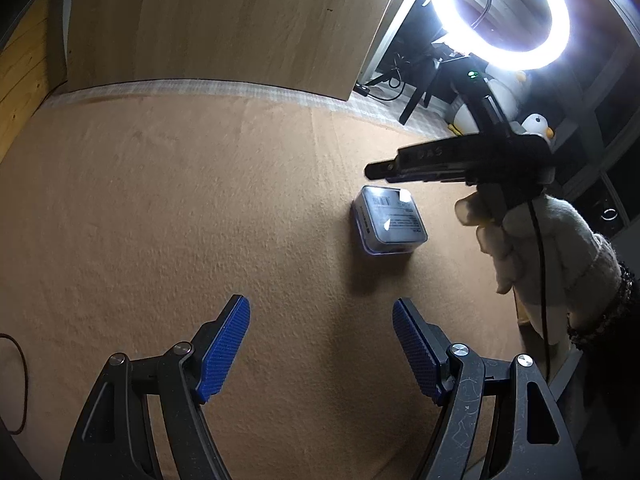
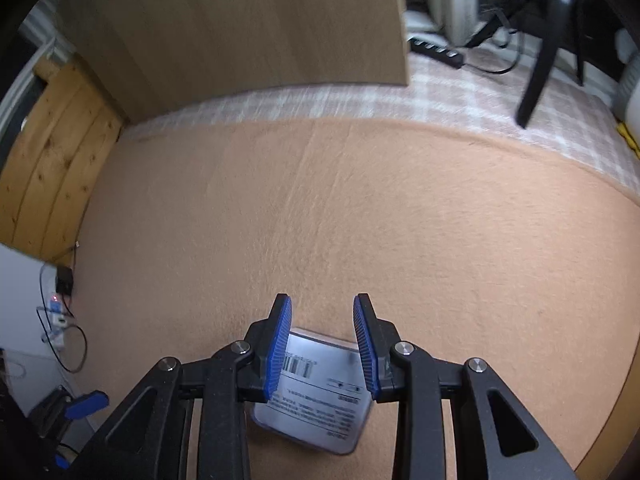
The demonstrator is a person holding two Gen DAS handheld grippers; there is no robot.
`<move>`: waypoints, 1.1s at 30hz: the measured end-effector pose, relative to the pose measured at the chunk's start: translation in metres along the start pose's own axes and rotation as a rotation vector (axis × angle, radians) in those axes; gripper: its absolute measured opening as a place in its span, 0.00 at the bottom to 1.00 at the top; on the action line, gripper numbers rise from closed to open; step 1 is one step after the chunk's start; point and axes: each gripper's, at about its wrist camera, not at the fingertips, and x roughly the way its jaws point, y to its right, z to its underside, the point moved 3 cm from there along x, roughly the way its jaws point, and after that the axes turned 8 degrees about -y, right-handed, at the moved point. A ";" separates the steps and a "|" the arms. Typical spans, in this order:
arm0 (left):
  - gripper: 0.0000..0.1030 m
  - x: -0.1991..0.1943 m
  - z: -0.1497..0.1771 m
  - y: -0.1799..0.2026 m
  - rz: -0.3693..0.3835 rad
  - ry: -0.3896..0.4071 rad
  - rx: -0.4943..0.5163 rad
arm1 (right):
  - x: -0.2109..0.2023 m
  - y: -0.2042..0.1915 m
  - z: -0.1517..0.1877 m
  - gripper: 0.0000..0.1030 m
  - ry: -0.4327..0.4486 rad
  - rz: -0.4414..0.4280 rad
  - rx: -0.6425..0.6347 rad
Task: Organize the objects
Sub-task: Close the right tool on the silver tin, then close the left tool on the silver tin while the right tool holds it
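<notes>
A small clear-cased box (image 1: 390, 220) with a barcode label lies flat on the peach blanket (image 1: 160, 200), right of centre in the left wrist view. My left gripper (image 1: 320, 302) hangs open above the blanket, short of the box and a little to its left, with nothing between its blue pads. The right gripper (image 1: 374, 171), held by a white-gloved hand (image 1: 540, 248), hovers just over the box's far side. In the right wrist view the same box (image 2: 316, 392) lies below and behind the right gripper (image 2: 322, 300). Its pads stand narrowly apart and do not touch the box.
A tall wooden board (image 1: 220, 20) stands at the blanket's far edge. A bright ring light (image 1: 500, 12) and plush penguins (image 1: 538, 124) sit at the right. Plaid cloth (image 2: 440, 92), a power strip (image 2: 438, 52) and a tripod leg (image 2: 540, 68) lie beyond. Wooden planks (image 2: 52, 160) and cables (image 2: 60, 320) are at the left.
</notes>
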 end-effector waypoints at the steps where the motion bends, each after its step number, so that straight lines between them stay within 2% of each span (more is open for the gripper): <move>1: 0.75 0.001 0.000 -0.001 0.002 -0.001 -0.002 | 0.002 -0.003 0.000 0.28 -0.005 -0.005 -0.012; 7: 0.75 0.008 0.003 -0.002 0.027 -0.017 0.008 | -0.002 -0.019 0.019 0.28 -0.041 -0.045 -0.069; 14: 0.75 0.030 0.011 0.022 0.085 -0.076 0.078 | -0.004 -0.034 0.075 0.28 -0.089 -0.138 -0.068; 16: 0.75 0.037 0.016 0.028 0.108 -0.102 0.092 | -0.006 -0.032 0.091 0.29 -0.078 -0.151 -0.052; 19: 0.75 0.049 0.023 0.039 0.143 -0.138 0.114 | -0.019 -0.021 0.110 0.31 -0.004 -0.143 0.024; 21: 0.75 0.056 0.026 0.046 0.170 -0.157 0.125 | -0.030 -0.006 0.124 0.42 0.039 -0.159 0.112; 22: 0.75 0.060 0.028 0.050 0.179 -0.166 0.136 | -0.032 -0.001 0.131 0.43 0.052 -0.171 0.148; 27: 0.75 0.074 0.030 0.064 0.196 -0.197 0.164 | -0.035 0.013 0.164 0.43 0.055 -0.210 0.224; 33: 0.75 0.086 0.036 0.077 0.201 -0.221 0.205 | -0.029 0.012 0.169 0.43 0.026 -0.236 0.239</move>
